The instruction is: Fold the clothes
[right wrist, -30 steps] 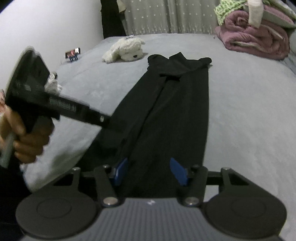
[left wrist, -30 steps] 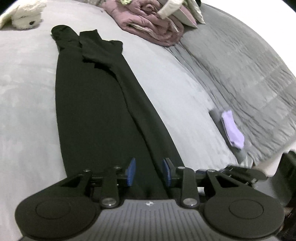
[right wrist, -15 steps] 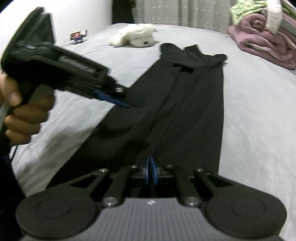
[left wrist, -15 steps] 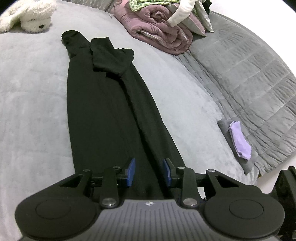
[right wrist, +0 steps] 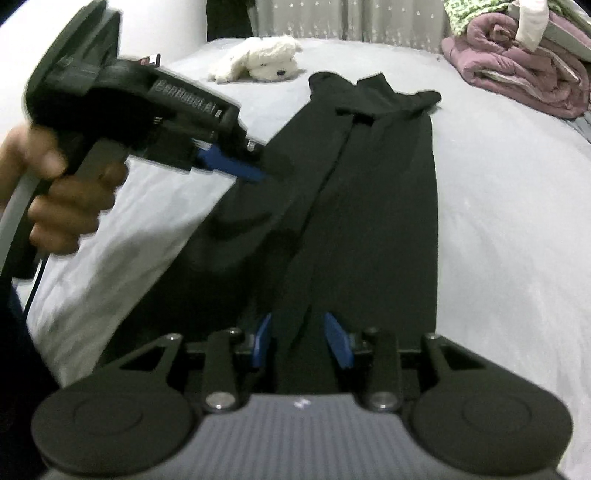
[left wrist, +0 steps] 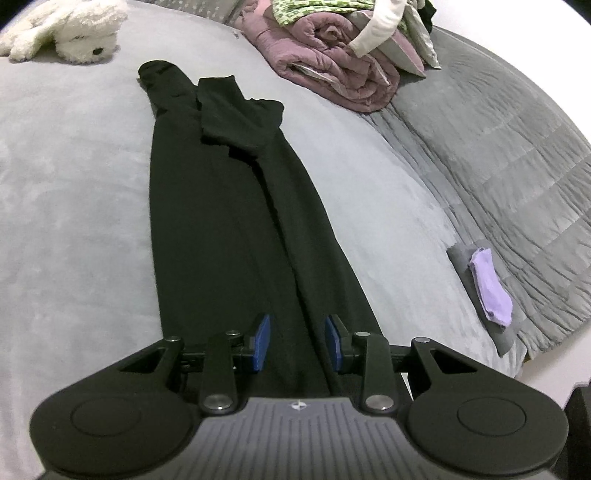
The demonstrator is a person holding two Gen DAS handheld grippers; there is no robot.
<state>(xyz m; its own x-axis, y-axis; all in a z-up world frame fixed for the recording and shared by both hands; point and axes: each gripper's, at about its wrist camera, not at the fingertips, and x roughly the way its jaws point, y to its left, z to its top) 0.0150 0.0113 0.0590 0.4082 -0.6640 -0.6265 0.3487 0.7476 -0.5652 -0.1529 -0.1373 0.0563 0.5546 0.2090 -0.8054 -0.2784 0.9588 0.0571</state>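
A long black garment point(left wrist: 221, 221) lies lengthwise on the grey bed point(left wrist: 55, 184), its far end folded over itself. My left gripper point(left wrist: 298, 341) hovers over the garment's near end, its blue pads apart and a fold ridge running through the gap. In the right wrist view the garment point(right wrist: 369, 221) stretches away. My right gripper point(right wrist: 299, 341) is over the near end too. Its jaws are opening, with a raised crease of fabric between them that the pads do not press. The left gripper point(right wrist: 255, 173), held by a hand point(right wrist: 66, 206), reaches in over the garment's left edge.
A white plush toy point(left wrist: 74, 33) lies beyond the garment's far end. A pile of pink blankets and clothes point(left wrist: 332, 66) sits at the back right. A folded purple cloth point(left wrist: 491, 288) rests on a grey one by the quilted cover point(left wrist: 498, 147).
The right gripper's jaws closed fully half a second ago and have parted again. The left gripper has come closer and farther over the garment in the right wrist view.
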